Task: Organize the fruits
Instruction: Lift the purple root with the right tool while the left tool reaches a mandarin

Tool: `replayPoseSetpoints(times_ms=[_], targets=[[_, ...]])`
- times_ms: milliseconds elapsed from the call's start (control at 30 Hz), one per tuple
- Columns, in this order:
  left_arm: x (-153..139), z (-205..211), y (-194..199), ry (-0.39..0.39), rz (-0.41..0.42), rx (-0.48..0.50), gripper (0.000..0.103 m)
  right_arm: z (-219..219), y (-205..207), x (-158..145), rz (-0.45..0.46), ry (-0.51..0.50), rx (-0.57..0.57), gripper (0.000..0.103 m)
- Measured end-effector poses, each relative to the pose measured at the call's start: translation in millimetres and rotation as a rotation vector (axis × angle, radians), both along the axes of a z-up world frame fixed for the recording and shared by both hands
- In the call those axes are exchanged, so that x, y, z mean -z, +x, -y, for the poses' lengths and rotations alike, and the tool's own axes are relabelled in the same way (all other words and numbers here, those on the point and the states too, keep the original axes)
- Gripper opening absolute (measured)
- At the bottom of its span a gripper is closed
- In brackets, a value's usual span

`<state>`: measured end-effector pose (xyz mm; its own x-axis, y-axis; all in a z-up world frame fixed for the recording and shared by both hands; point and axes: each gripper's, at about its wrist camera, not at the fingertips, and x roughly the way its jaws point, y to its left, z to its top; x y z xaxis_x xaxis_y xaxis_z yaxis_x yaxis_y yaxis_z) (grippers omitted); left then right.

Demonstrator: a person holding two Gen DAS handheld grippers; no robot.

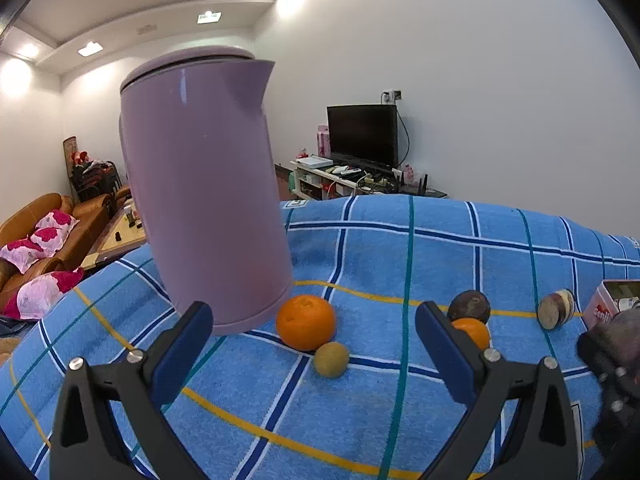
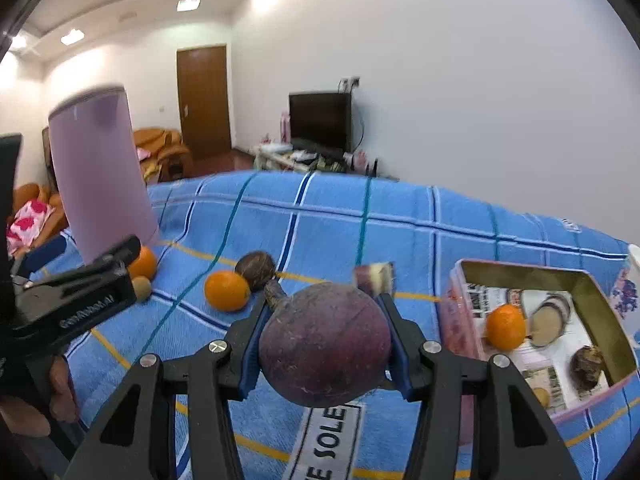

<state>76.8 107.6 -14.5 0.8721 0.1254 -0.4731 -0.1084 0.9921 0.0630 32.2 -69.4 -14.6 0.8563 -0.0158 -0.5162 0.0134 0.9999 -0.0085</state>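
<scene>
Right claw (image 2: 325, 342) is clamped on a big round dark-purple fruit w/ a short stem (image 2: 325, 346); both blue pads press its sides and it sits clear of the blue plaid cloth on the bench (image 2: 400, 236).

Left claw (image 1: 314, 354) is wide apart w/ nothing between the jaws, over the cloth. From its cam: tall lilac plastic kettle (image 1: 204, 188) at approx 10 o'clock, large orange (image 1: 306, 322) just past the claw at 12, touching a small yellow-green round fruit (image 1: 331, 359) on its near side. At approx 2 o'clock a smaller orange (image 1: 474, 332) sits partly behind the right finger, w/ a dark brown-purple round fruit (image 1: 469, 306) touching it on the far side. Further right at 3, a cut purple fruit piece w/ pale flesh (image 1: 556, 309) lies apart from those.

Right cam: pink-rimmed open box w/ gold inner walls (image 2: 592, 300) at approx 3 o'clock of the held fruit, on the cloth. Inside: one orange (image 2: 505, 327), a pale-faced cut piece (image 2: 550, 322) beside it, and a dark wrinkled fruit (image 2: 587, 367) nearer the front wall.

A hand (image 2: 60, 388) grips the left tool at 9 o'clock in the right cam.
</scene>
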Motion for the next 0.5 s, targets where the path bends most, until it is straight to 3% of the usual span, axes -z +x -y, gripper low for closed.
replayPoseSetpoints(times_ms=[167, 333, 500], targets=[[-1.9, 3.0, -4.9, -0.002, 0.022, 0.012, 0.103, -0.1, -11.7, -7.2, 0.061, -0.034, 0.013, 0.053], [-1.9, 7.8, -5.3, 0.007, 0.022, 0.012, 0.103, 5.6, -15.9, -9.7, 0.065, -0.015, 0.011, 0.053], [0.4, 6.9, -4.6, -0.038, -0.008, 0.033, 0.103, 11.4, -14.9, -8.3, 0.070, 0.002, 0.018, 0.053]])
